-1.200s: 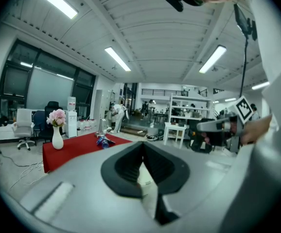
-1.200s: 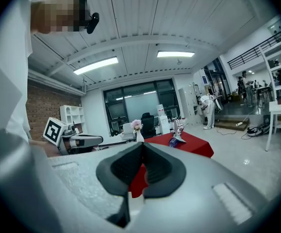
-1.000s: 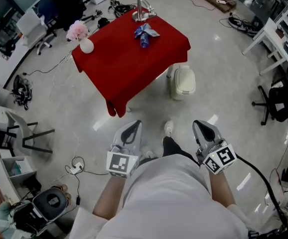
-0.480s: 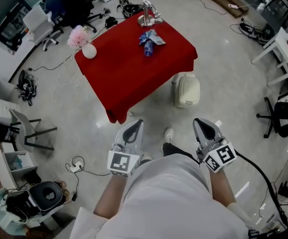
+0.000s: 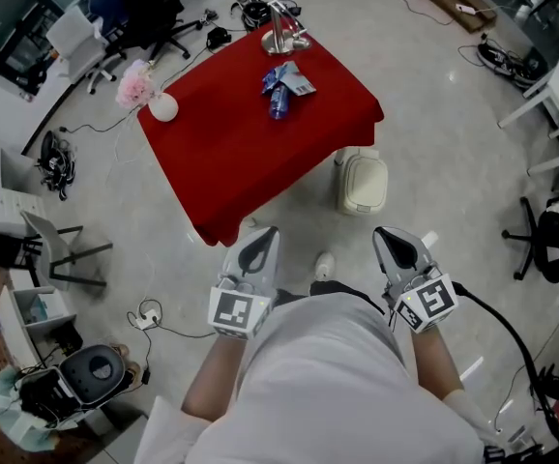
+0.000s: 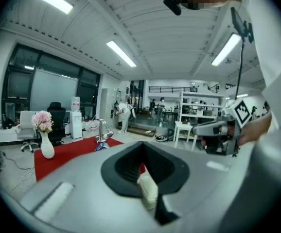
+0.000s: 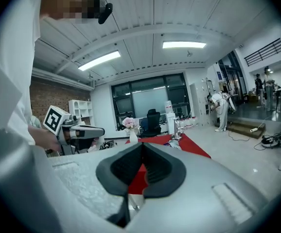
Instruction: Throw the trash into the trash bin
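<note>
One bin point(image 5: 362, 184), one blue wrapper point(image 5: 281, 85); one vase point(image 5: 163, 108)

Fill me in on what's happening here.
A person holds the left gripper and right gripper out in front, both shut and empty. Ahead, the trash lies on a red table, with a vase and a metal stand. The bin stands on the floor by the table. Nothing is picked up yet.
</note>
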Action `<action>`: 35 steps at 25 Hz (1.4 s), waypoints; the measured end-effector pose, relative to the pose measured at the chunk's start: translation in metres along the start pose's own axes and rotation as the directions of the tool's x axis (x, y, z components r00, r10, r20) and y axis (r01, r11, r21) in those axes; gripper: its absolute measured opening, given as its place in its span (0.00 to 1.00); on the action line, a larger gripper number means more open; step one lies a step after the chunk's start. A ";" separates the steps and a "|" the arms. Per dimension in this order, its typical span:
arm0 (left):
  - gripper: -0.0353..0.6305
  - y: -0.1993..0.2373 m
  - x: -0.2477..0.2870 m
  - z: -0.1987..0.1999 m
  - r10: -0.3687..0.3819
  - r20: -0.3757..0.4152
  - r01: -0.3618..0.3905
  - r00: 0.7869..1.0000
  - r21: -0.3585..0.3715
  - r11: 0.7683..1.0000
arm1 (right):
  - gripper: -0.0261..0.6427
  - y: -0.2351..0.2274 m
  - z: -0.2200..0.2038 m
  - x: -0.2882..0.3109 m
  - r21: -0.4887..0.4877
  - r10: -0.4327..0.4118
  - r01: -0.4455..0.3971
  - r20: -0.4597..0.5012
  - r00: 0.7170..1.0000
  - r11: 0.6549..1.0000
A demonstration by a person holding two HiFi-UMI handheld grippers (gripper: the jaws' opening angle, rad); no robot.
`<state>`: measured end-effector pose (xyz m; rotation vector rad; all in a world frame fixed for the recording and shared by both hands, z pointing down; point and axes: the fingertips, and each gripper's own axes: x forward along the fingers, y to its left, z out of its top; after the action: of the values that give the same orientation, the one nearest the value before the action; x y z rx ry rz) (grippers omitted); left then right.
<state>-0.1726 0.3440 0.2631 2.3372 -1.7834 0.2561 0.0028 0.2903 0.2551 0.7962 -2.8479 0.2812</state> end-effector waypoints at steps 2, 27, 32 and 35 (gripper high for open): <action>0.06 -0.001 0.012 0.001 0.004 -0.010 -0.004 1.000 0.002 1.000 | 0.04 -0.012 -0.002 0.000 0.005 0.006 -0.006 -0.007 1.000 1.000; 0.06 0.102 0.168 0.027 -0.226 -0.057 0.232 0.972 0.127 0.964 | 0.04 -0.106 0.012 0.095 0.139 -0.285 0.282 0.006 0.958 0.949; 0.06 0.124 0.195 0.017 -0.278 -0.093 0.288 0.956 0.130 0.949 | 0.04 -0.112 0.006 0.119 0.154 -0.349 0.346 -0.011 0.937 0.925; 0.06 0.129 0.208 0.007 -0.314 -0.112 0.329 0.943 0.153 0.932 | 0.04 -0.116 0.000 0.125 0.158 -0.378 0.379 -0.032 0.925 0.912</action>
<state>-0.2431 0.1150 0.3139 2.6448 -1.3579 0.4654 -0.0416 0.1308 0.2976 1.3543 -2.6152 0.4576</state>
